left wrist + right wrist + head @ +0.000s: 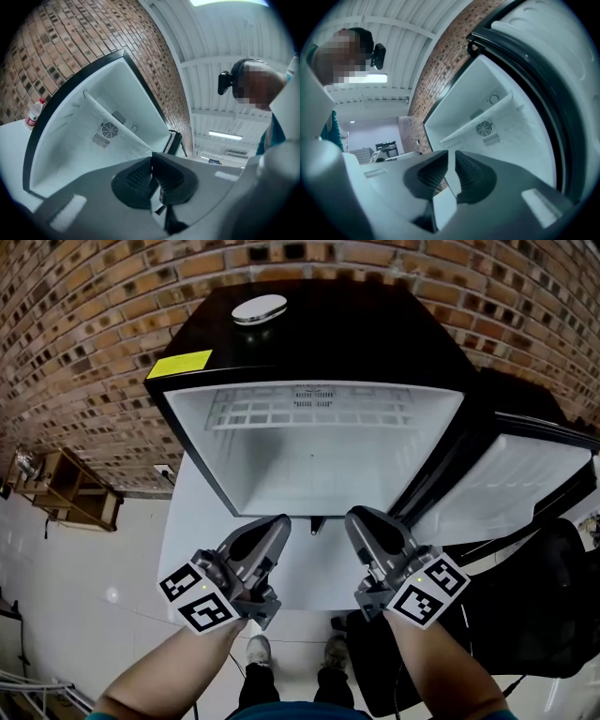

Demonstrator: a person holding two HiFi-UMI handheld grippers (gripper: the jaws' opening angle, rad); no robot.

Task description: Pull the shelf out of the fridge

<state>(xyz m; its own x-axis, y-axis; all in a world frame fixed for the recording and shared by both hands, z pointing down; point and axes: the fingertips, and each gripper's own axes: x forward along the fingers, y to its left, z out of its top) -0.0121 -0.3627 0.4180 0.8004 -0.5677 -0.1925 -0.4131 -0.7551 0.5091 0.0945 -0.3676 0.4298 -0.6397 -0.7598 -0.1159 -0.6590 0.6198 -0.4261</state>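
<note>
A black mini fridge point(319, 334) stands open in front of me, its white inside facing me. A white wire shelf point(309, 411) sits across the back part of the compartment. It shows as a slanted white ledge point(110, 117) in the left gripper view and as a similar ledge point(480, 119) in the right gripper view. Both grippers hover outside the fridge opening, apart from the shelf. My left gripper point(279, 524) point(152, 176) is shut with nothing in it. My right gripper point(356, 518) point(451, 174) shows a narrow gap between its pads, with nothing in the gap.
The fridge door point(511, 484) hangs open to the right. A white round object point(260, 308) lies on the fridge top. A wooden rack point(70, 488) stands at the left by the brick wall, and a black chair point(534, 615) at the right. A water bottle point(33, 112) stands beside the fridge.
</note>
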